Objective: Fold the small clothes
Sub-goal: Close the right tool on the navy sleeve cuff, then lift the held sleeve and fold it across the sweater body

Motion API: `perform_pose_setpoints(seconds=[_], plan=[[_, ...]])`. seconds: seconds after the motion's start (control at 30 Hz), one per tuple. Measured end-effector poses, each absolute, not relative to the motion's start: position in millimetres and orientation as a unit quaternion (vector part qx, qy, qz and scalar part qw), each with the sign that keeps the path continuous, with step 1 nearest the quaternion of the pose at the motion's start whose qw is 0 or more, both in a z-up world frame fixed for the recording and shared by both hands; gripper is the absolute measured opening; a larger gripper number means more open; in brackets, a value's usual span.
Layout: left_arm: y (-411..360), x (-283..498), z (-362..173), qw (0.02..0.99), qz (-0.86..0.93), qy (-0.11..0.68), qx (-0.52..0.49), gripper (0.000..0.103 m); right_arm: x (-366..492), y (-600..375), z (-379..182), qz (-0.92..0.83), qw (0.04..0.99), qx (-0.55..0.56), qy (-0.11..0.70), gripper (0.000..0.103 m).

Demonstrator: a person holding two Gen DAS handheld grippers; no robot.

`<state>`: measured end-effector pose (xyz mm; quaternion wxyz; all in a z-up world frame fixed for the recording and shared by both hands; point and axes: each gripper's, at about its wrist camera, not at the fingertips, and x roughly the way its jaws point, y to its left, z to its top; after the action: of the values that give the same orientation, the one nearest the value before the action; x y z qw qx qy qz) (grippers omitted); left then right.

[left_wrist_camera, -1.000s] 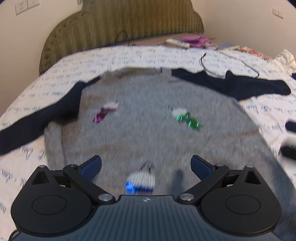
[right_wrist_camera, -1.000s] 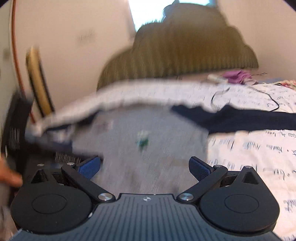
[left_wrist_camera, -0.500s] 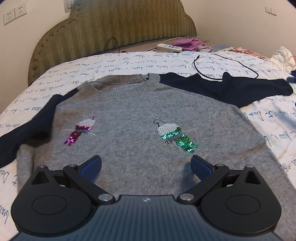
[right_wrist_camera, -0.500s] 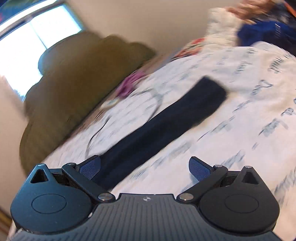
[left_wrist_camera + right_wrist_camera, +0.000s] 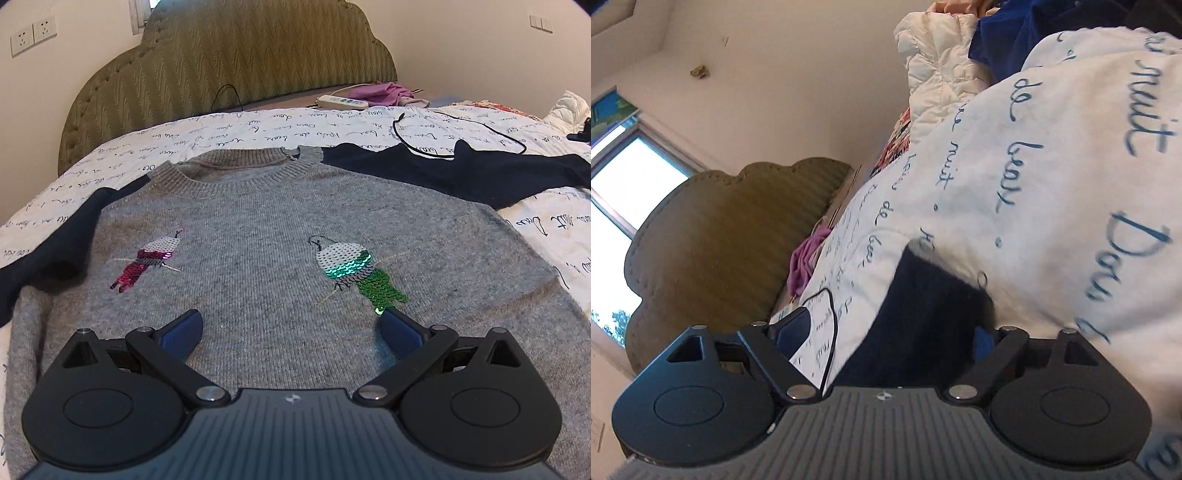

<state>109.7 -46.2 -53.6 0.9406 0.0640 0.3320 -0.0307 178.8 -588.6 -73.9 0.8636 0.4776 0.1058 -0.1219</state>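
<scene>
Left wrist view: the grey sweater (image 5: 280, 229) lies flat, front up, on the bedspread (image 5: 258, 127), navy sleeves spread to both sides. The left gripper (image 5: 291, 326) hovers over its lower body, jaws wide, nothing between them.

Right wrist view: the right gripper (image 5: 886, 334), rolled sideways, has just been closing. The navy sleeve cuff (image 5: 923, 295) lies between its jaws; pad contact cannot be determined.

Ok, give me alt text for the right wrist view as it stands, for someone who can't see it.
The right gripper, rolled sideways, has its jaws around the navy sleeve cuff on the white script-printed bedspread; they have just been closing, but the pads do not clearly press yet. A black cable runs beside the sleeve, and the olive headboard is behind.
</scene>
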Motion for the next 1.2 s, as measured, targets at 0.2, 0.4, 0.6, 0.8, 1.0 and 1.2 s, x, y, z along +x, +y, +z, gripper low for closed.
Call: perform_pose_setpoints(seconds=[0.2, 0.4, 0.6, 0.8, 1.0, 1.2], plan=[[-44, 111, -54, 0.940, -0.034, 0.336, 0.056, 0.103, 203, -603, -85, -0.159, 0.844, 0.497, 0.123, 0.019], [-33, 115, -38, 0.933, -0.061, 0.351, 0.051, 0.103, 188, -594, -58, -0.165, 0.864, 0.456, 0.139, 0.014], [-22, 132, -22, 0.937, -0.041, 0.328, 0.111, 0.103, 183, -573, 25, -0.169, 0.923, 0.325, 0.119, 0.014], [-12, 159, -21, 0.944, -0.025, 0.306, 0.121, 0.103, 185, -534, 76, -0.150, 0.952, 0.247, 0.100, 0.014], [-2, 175, -40, 0.946, -0.015, 0.310, 0.093, 0.103, 189, -445, 84, -0.070, 0.971, 0.194, 0.119, 0.014], [4, 177, -52, 0.944, -0.032, 0.321, 0.073, 0.103, 193, -365, 75, 0.009, 0.972, 0.185, 0.145, 0.014]])
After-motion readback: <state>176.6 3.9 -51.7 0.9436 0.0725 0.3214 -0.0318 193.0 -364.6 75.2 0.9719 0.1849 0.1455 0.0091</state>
